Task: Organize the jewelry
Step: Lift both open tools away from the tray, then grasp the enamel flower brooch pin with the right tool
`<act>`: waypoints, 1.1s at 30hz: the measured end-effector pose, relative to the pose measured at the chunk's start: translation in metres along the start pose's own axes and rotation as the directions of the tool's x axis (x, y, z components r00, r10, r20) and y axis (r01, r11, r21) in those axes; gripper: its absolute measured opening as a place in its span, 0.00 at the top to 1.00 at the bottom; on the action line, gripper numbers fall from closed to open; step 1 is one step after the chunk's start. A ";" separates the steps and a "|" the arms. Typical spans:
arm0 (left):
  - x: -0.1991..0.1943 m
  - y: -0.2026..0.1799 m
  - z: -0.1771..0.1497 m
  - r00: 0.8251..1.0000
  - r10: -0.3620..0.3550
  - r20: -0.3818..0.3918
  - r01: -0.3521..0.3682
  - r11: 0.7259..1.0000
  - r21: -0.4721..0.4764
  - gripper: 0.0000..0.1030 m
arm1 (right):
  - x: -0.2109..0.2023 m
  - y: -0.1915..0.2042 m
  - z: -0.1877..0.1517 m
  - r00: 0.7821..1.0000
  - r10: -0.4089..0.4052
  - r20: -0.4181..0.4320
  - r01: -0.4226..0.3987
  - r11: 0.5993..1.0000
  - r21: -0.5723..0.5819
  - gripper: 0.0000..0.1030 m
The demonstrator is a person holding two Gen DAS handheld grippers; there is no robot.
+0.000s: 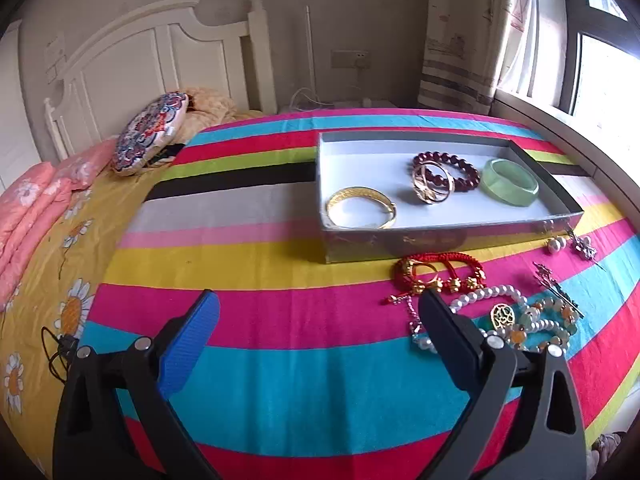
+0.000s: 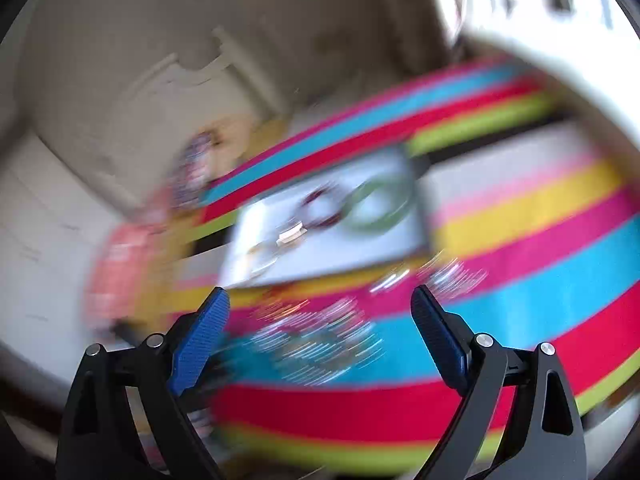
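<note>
A shallow grey box lies on the striped bedspread. It holds a gold bangle, a gold ring-shaped piece, a dark red bead bracelet and a green jade bangle. In front of it lie a red cord bracelet, a pearl strand, a gold pendant, beaded pieces and silver pins. My left gripper is open and empty, just left of the loose pile. My right gripper is open and empty; its view is motion-blurred, showing the box ahead.
A patterned round cushion and pink folded bedding lie at the bed's head by the white headboard. A window and curtain stand to the right. Pearl earrings lie by the box's right corner.
</note>
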State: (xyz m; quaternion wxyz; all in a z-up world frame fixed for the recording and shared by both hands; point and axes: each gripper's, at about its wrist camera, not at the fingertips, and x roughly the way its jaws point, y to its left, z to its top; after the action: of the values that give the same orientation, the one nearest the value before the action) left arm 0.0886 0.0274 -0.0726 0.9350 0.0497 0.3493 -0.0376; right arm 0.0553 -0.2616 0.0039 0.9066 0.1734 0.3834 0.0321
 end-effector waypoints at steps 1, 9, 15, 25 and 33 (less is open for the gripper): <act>-0.002 0.001 -0.001 1.000 0.000 0.004 0.000 1.000 -0.002 0.04 | 0.007 0.001 -0.004 0.996 -0.087 0.025 0.088 0.994 -0.062 0.14; -0.002 0.005 -0.004 1.000 -0.018 -0.003 0.018 0.999 -0.032 0.04 | 0.082 0.011 -0.063 0.987 -0.124 -0.105 0.079 0.929 -0.362 0.33; 0.000 0.008 -0.006 0.999 -0.044 -0.010 0.044 0.998 -0.046 0.04 | 0.083 0.024 -0.072 0.990 -0.070 -0.125 0.017 0.923 -0.384 0.48; 0.006 0.015 -0.007 0.994 -0.108 -0.031 0.105 0.991 -0.087 0.04 | 0.097 0.038 -0.064 0.983 -0.016 -0.183 -0.071 0.886 -0.459 0.65; 0.012 0.017 -0.007 0.989 -0.132 -0.059 0.124 0.985 -0.119 0.04 | 0.104 0.047 -0.066 0.986 0.018 -0.164 -0.109 0.816 -0.567 0.69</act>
State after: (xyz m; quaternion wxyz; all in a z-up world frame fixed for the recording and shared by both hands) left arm 0.0950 0.0444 -0.0850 0.9197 -0.0253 0.3845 -0.0758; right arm 0.0857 -0.1789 -0.0942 0.8833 -0.0978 0.4175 0.1895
